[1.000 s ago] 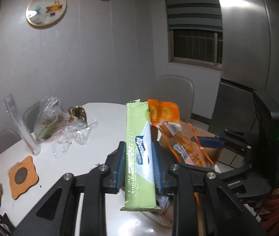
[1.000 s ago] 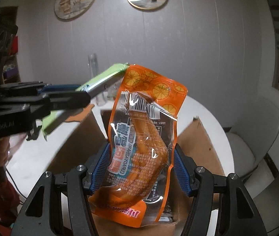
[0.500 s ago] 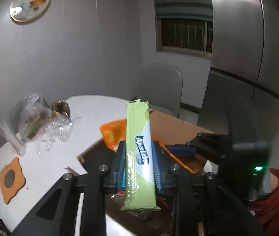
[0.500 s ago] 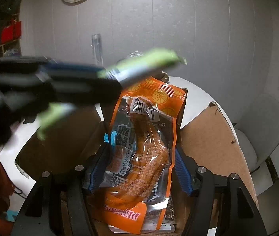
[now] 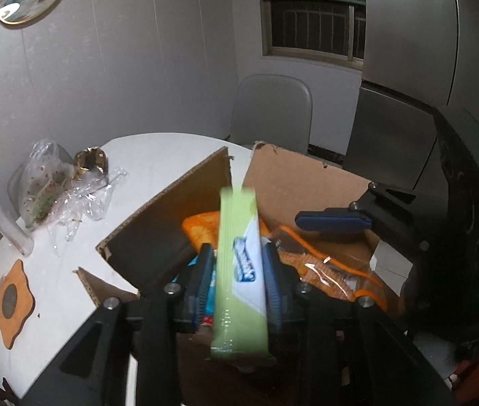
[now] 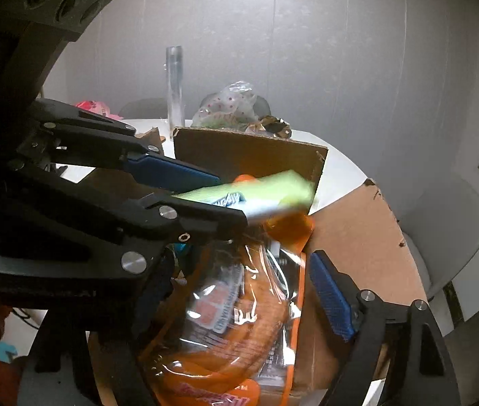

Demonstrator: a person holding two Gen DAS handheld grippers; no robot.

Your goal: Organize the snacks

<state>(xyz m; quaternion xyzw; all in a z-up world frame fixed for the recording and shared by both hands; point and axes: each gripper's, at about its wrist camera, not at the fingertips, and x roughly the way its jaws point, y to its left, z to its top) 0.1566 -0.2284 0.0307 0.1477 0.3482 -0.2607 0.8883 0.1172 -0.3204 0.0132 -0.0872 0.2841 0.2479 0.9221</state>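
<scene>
The box (image 5: 158, 237) floor is hidden under packets. Over it, the left hand-held gripper (image 5: 237, 277) has just been opening; its pads seem barely off the blurred green pack (image 5: 239, 270). Only the right view shows the right hand-held gripper (image 6: 239, 291), which has also just been opening, spread clear of the orange pouch (image 6: 232, 331) lying inside the box.

A long light-green candy pack (image 5: 239, 264) with a blue-and-white logo stands on end, tilted over the open cardboard box (image 5: 310, 186), blurred. An orange sausage pouch (image 6: 239, 321) with a clear window lies slanted inside the box, its printed orange-slice top toward the far wall.
</scene>
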